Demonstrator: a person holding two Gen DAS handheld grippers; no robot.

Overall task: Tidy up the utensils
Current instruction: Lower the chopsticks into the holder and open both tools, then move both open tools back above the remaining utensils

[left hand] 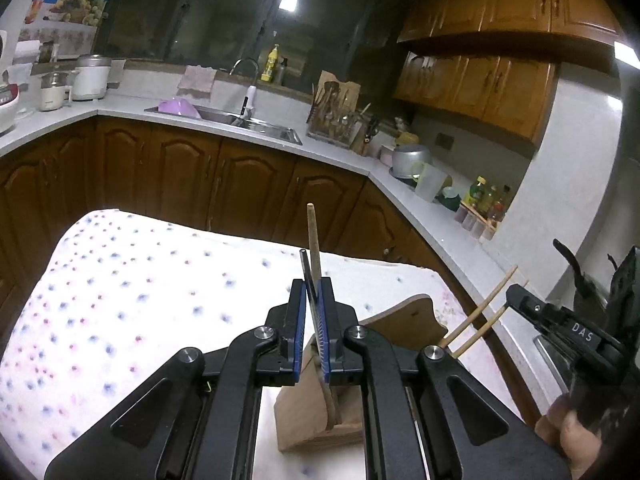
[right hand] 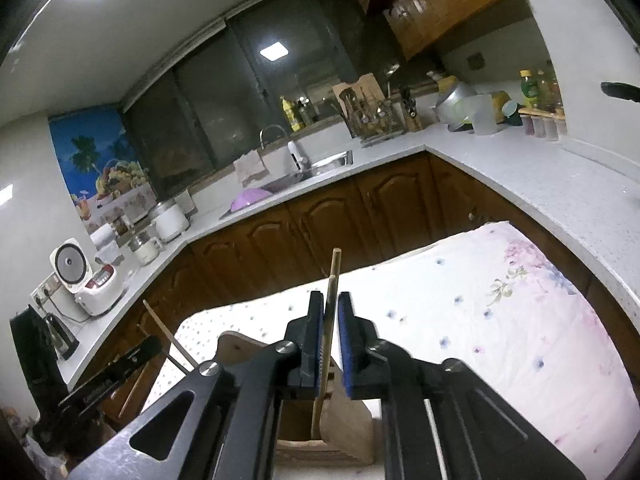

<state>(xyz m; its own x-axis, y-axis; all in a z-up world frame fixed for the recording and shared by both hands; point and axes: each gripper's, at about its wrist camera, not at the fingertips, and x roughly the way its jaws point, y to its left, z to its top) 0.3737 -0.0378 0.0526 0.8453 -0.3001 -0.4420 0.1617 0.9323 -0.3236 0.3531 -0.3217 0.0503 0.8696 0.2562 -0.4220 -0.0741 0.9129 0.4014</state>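
A kitchen scene, seen from two cameras looking along the fingers of two tools held by a person. In front lies a table (left hand: 132, 280) covered with a white cloth dotted with small flowers. Near the cameras a wooden utensil holder (left hand: 400, 320) stands on the cloth.

On the left, the left hand-held gripper (left hand: 313, 320) is closed on two long utensils at once: a pale wooden handle (left hand: 313, 236) and a thin dark metal handle (left hand: 305, 268) beside it. Both run lengthwise away from the camera, tilted up, with their free ends pointing toward the far cabinets. Their lower ends reach down into the holder, just under the jaws.

On the right, the right hand-held gripper (right hand: 330, 320) has one wooden chopstick (right hand: 333, 276) between its blue pads. The pads stand slightly apart and do not seem to press it: the left pad may touch it, the right pad shows a gap. The chopstick stands nearly upright, its top end pointing up and away, its foot inside the holder (right hand: 348, 416).

In the left camera, two chopstick ends (left hand: 480, 312) slant up to the right, just beside the right tool's body.

As a judgement, the task is in its middle: utensils are being lowered into the holder, and none has clearly been let go. What remains is to release them and take both tools clear. No other loose utensils show on the cloth.
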